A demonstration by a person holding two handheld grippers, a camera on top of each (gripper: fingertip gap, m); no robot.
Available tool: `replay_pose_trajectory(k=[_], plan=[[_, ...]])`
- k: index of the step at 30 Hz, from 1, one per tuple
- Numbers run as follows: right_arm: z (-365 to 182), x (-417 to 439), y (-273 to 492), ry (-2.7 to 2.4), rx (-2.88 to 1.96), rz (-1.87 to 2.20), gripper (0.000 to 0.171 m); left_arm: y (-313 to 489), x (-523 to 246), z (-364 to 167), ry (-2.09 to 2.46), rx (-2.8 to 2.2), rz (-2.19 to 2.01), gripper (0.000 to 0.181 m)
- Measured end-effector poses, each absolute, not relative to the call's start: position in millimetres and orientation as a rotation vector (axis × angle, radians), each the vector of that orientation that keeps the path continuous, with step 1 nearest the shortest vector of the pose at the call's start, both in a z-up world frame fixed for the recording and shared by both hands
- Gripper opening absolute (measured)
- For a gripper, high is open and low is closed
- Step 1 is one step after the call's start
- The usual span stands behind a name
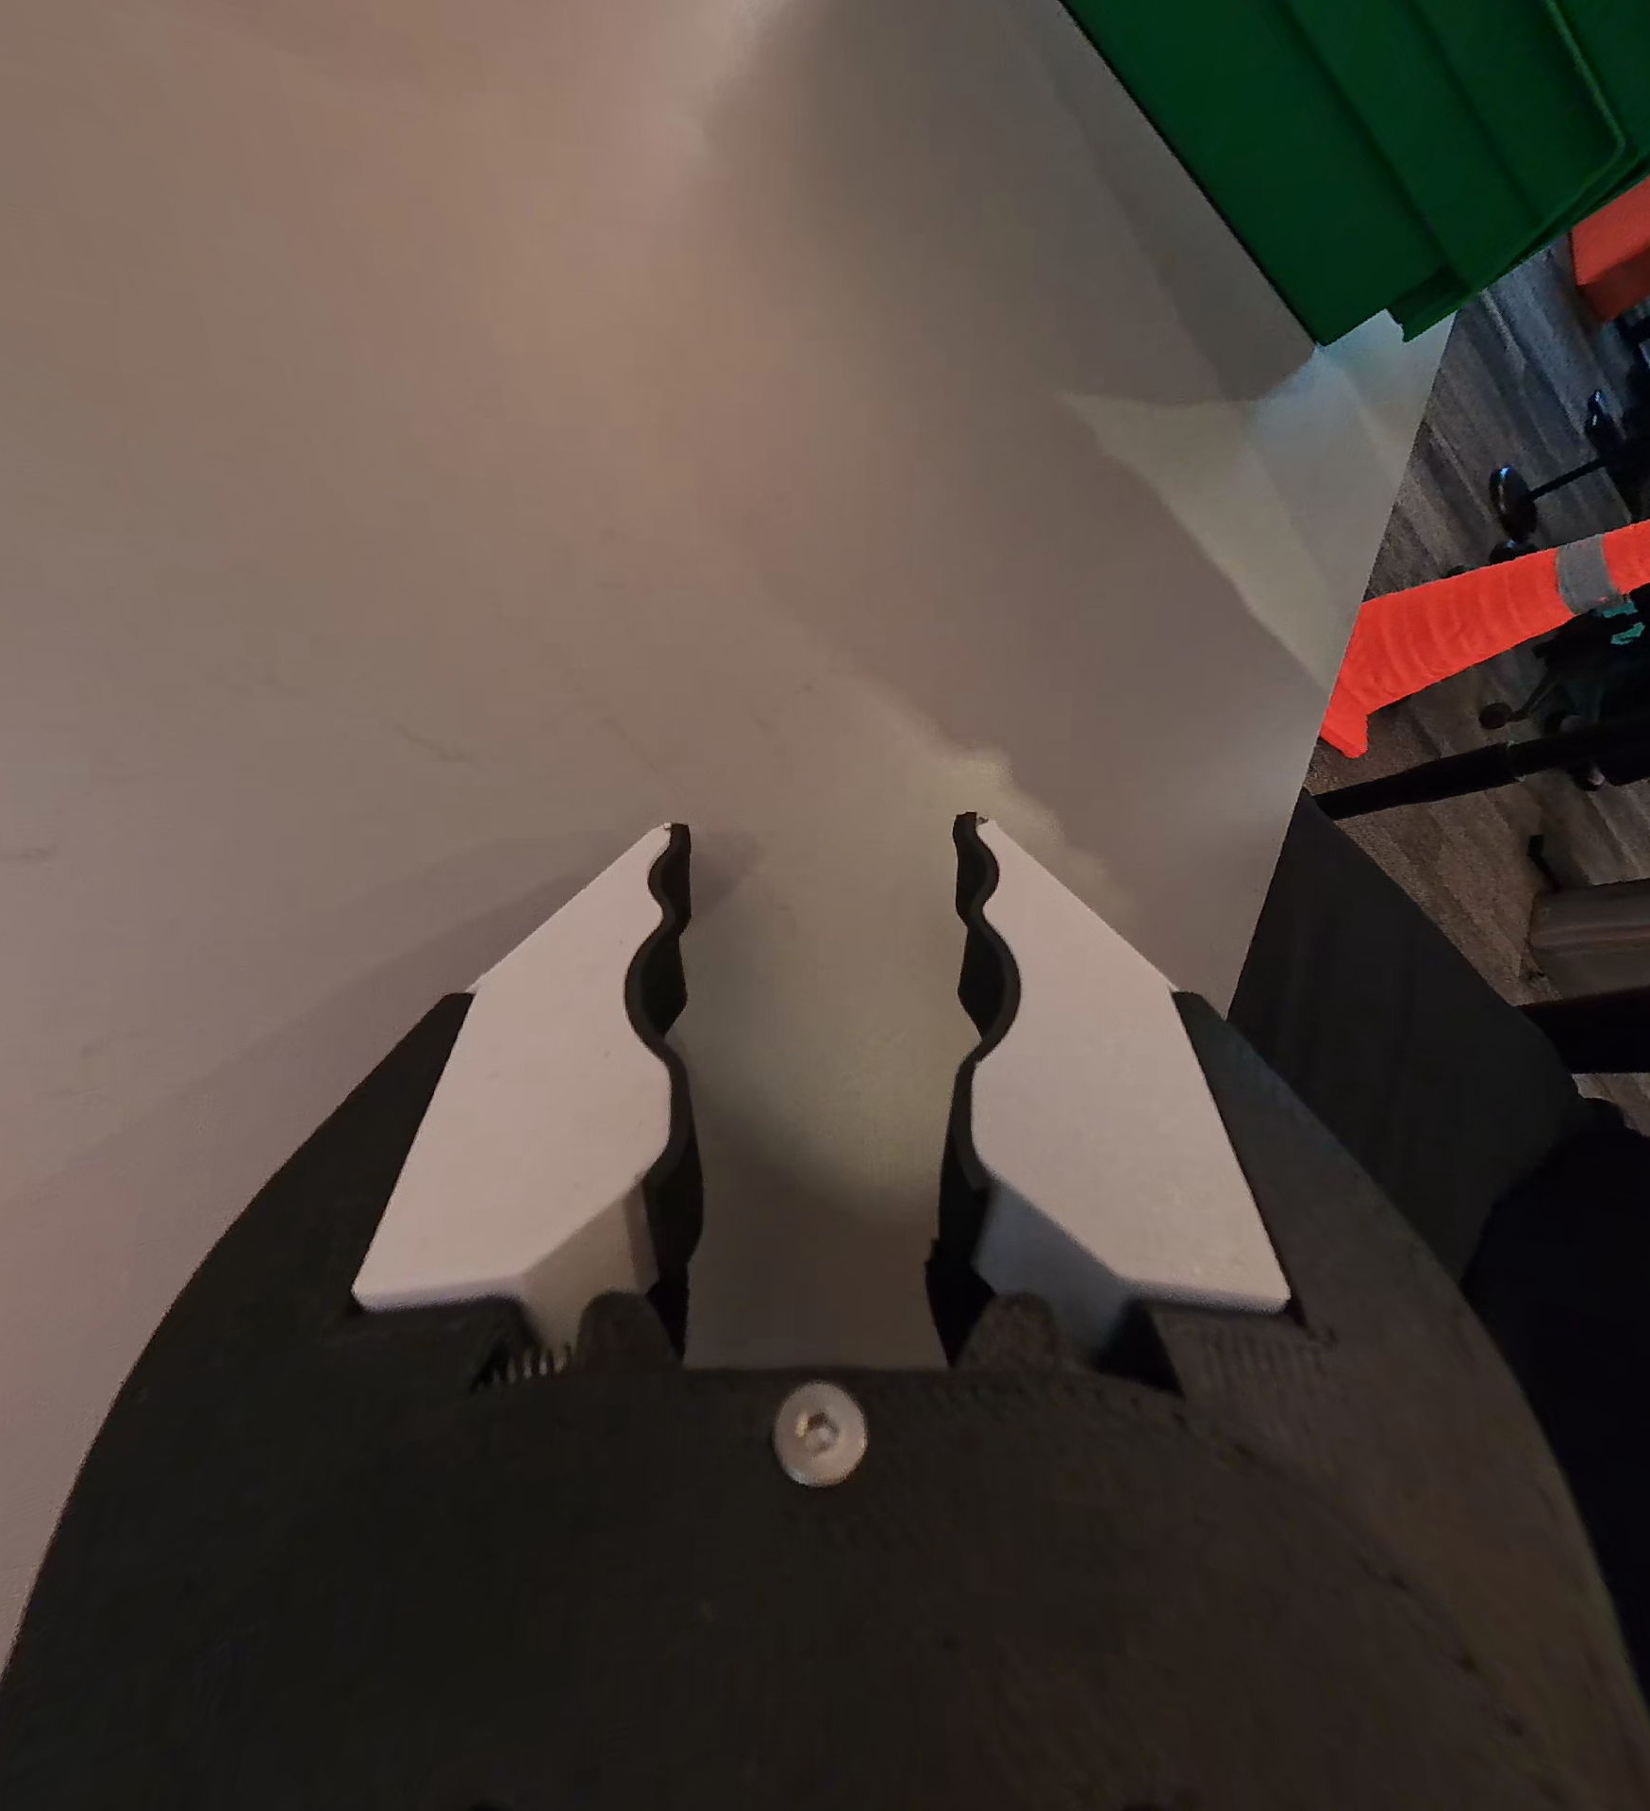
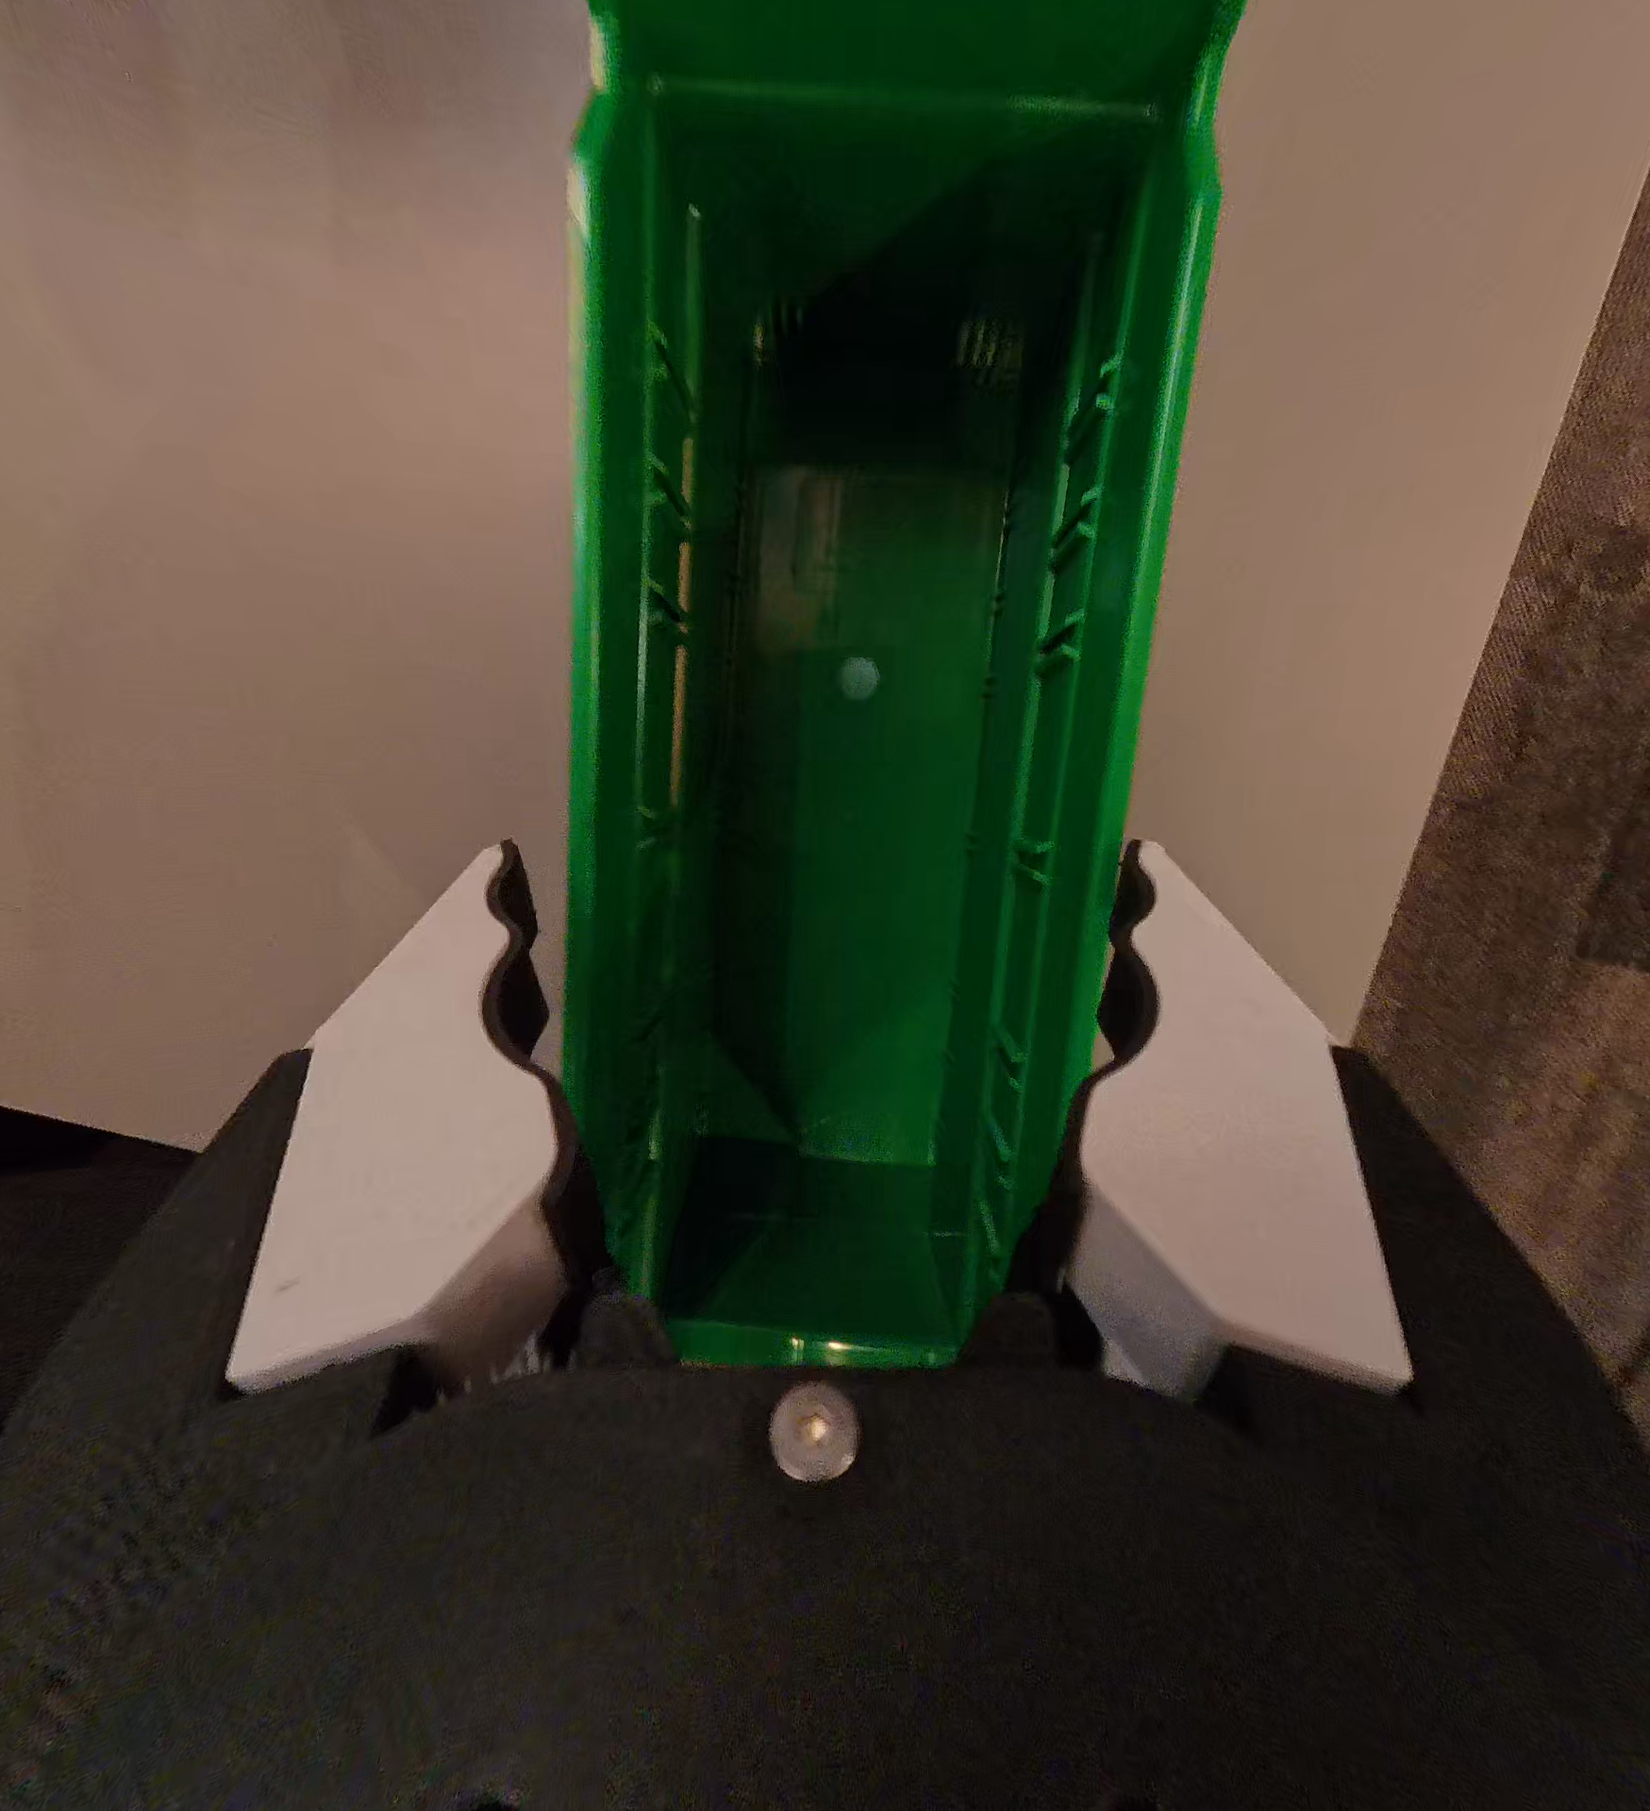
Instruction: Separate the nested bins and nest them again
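While right claw (image 2: 825, 862) straddles the green bin (image 2: 860, 686) across its width, pads touching both walls, left claw (image 1: 823, 828) hangs half-open, empty over counter (image 1: 409, 490), bins at 1 o'clock. Squeeze evenly, lift straight.

We saw glossy moulded plastic in the green bins (image 2: 884, 804), ribbed along the inner walls. The table (image 1: 409, 490) was smooth and matt white, with a faint sheen. Each gripper, left (image 1: 822, 833) and right (image 2: 816, 853), had a rough layered black body, matt white fingers (image 1: 546, 1078), black rubbery pads and a shiny metal screw (image 1: 820, 1434). The floor (image 2: 1585, 686) looked like coarse grey carpet.
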State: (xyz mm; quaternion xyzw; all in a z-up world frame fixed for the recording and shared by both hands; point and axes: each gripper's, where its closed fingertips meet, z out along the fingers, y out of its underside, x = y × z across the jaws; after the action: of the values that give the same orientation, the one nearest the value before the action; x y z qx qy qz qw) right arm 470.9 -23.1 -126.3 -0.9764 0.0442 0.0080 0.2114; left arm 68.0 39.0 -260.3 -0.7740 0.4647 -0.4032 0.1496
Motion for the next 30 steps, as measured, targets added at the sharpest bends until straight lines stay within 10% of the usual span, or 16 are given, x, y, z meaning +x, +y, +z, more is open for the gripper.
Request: replay_pose_trajectory(k=[12, 30], plan=[[-141, 464, -46, 0.154, -2.685, 0.26, 0.13, 39, 68, -259, 1.333, -2.221, -1.161, 0.053], [-112, 487, -52, 0.291, -2.281, 0.588, 0.097, 44, 62, -255, 1.312, -2.22, -1.146, 0.054]])
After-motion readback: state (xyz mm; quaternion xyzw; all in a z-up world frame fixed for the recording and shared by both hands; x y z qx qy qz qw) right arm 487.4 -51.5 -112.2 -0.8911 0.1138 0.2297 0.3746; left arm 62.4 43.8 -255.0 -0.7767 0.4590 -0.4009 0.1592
